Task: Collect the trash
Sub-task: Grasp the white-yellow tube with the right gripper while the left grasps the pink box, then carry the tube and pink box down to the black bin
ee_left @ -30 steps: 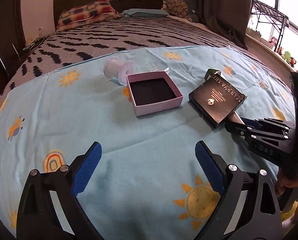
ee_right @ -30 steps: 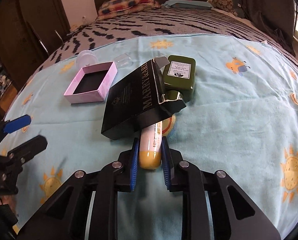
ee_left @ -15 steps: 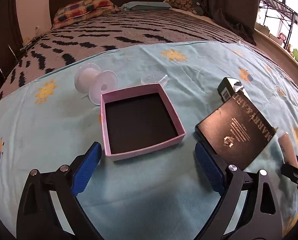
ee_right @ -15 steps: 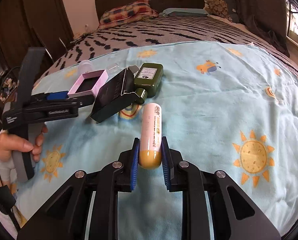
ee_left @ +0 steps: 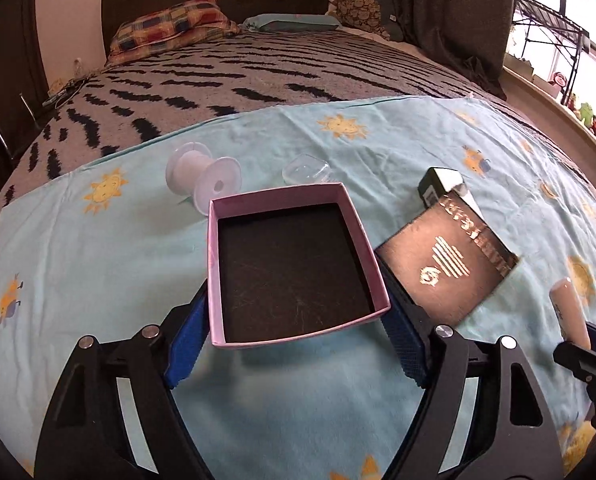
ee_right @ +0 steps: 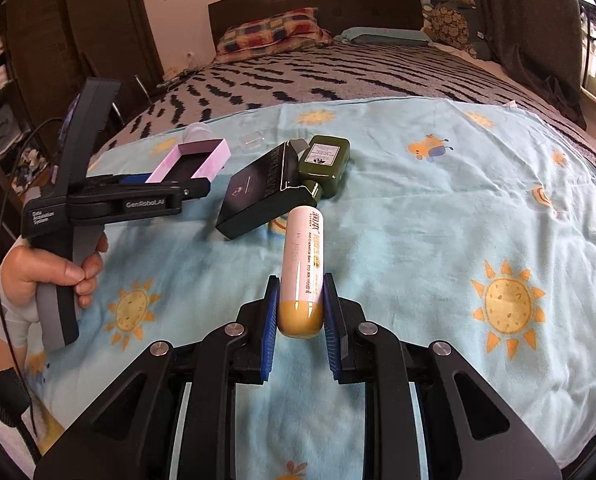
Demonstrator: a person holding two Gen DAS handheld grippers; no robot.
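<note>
on the sun-print blanket (ee_left: 98, 264), the left gripper (ee_left: 294, 344) is closing around the pink box (ee_left: 290, 264); centre both pads on its walls. the right gripper (ee_right: 298, 320) holds a tube (ee_right: 302, 264).

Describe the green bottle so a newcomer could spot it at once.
On the light blue sun-print sheet covering the near half of the bed, find the black printed carton. The flat, dark olive-green bottle with a white label lies against its right side, the only green item there.
</note>
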